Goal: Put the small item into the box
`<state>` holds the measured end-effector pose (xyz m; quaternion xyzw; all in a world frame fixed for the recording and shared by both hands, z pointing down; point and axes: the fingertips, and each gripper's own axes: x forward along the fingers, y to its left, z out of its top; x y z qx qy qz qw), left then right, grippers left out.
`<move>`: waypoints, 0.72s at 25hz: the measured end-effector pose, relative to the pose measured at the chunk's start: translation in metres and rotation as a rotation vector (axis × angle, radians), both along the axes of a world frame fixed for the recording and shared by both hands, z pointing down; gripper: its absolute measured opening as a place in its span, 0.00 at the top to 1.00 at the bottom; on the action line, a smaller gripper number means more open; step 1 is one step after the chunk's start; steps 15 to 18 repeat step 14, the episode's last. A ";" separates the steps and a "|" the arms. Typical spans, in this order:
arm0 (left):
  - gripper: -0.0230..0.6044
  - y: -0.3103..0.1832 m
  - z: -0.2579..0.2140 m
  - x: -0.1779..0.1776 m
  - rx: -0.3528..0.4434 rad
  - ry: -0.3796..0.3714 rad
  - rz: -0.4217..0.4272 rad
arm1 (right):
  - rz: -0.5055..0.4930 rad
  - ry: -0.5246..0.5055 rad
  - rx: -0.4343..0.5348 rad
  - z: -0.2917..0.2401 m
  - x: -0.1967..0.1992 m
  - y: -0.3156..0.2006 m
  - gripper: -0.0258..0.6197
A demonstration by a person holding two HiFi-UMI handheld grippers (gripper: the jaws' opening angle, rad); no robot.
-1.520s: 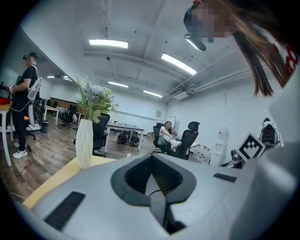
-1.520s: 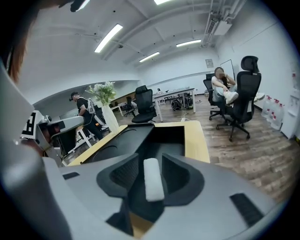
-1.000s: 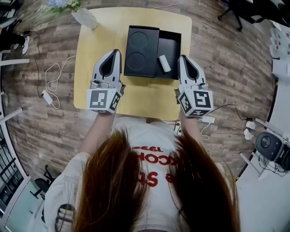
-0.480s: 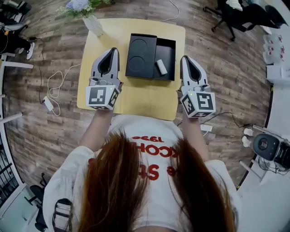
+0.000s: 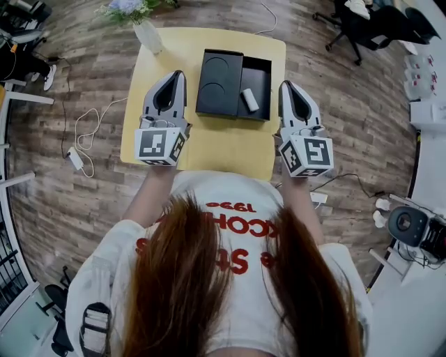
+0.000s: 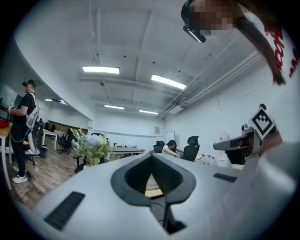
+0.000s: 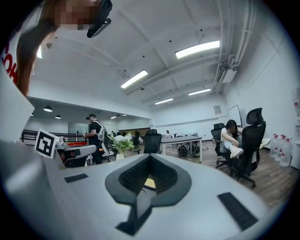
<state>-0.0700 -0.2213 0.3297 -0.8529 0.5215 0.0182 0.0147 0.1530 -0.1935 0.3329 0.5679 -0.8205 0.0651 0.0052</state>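
Observation:
A black box [image 5: 257,73] stands open at the far middle of the yellow table [image 5: 209,150]. A small white cylindrical item [image 5: 249,100] lies in its right half. The left half is a black panel [image 5: 219,82] with two round recesses. My left gripper [image 5: 177,74] is held above the table just left of the box, jaws together and empty. My right gripper [image 5: 284,85] is held just right of the box, also shut and empty. Both gripper views look level across the room, with the left gripper [image 6: 151,155] and the right gripper [image 7: 149,156] closed at their tips.
A vase of flowers [image 5: 148,31] stands at the table's far left corner. Cables and a plug [image 5: 78,143] lie on the wood floor at left. Office chairs [image 5: 369,21] and a white bench with devices [image 5: 411,226] are at right. A person [image 6: 21,126] stands across the room.
The head view has drawn back and shifted, so the table looks smaller. Both grippers stay shut on either side of the box. The white item has not moved.

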 end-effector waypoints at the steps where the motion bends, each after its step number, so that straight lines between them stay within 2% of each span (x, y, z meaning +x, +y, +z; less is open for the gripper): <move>1: 0.95 0.000 0.000 0.000 0.002 0.002 0.000 | 0.001 0.001 0.002 0.000 0.000 0.000 0.95; 18: 0.95 -0.006 -0.004 -0.003 0.008 0.008 0.000 | 0.004 0.015 0.014 -0.005 0.000 -0.003 0.95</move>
